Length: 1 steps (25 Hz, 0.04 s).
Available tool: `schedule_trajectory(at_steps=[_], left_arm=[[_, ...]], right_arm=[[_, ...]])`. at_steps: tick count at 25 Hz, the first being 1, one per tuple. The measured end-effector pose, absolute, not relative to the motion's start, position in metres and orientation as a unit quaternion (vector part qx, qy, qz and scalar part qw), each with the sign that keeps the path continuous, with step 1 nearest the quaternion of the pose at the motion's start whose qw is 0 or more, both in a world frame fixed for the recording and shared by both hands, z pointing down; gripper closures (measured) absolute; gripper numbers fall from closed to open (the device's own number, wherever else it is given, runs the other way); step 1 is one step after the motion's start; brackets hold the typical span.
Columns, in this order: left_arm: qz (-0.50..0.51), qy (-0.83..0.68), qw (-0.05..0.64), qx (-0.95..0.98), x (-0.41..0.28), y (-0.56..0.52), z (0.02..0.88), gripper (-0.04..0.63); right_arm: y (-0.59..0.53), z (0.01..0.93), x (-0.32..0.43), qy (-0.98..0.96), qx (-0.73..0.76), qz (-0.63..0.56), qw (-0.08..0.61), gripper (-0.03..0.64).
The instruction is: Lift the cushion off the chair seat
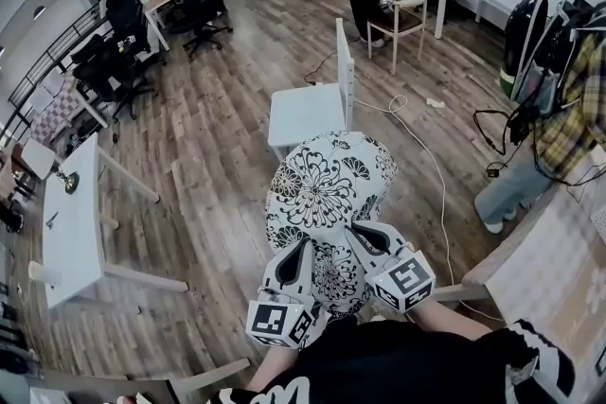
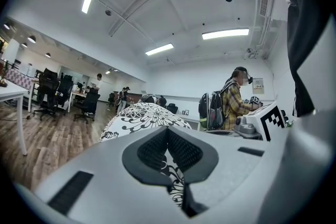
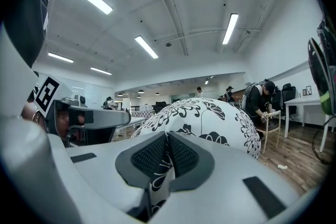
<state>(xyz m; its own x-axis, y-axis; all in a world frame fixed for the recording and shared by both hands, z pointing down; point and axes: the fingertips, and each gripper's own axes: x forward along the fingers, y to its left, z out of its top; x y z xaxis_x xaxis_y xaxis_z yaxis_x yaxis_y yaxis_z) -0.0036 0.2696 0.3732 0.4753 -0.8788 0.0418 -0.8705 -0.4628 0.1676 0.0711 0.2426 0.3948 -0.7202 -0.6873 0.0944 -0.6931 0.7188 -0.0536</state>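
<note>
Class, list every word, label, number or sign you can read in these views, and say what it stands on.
No text can be read.
Left gripper and right gripper cubes: square patterns only, no letters.
White print on the black top: cut off, unreadable.
Wall notice: too small.

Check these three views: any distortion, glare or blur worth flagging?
Head view: heavy fisheye bends the floor; cushion sharp. Left gripper view: ceiling lights blown out, left tool soft up close. Right gripper view: similar glare, dark corners.
</note>
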Motion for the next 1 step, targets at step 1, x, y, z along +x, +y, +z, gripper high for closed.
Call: schedule_trajectory(at_steps=[1], left_arm=[[-0.025,-0.512,0.082,0.855,-0.0033,0.2688,0.3732,0.594]], right_arm=[[0.2419,0.3948,0.0712,-0.926,0.372,0.042,0.034,0.584]])
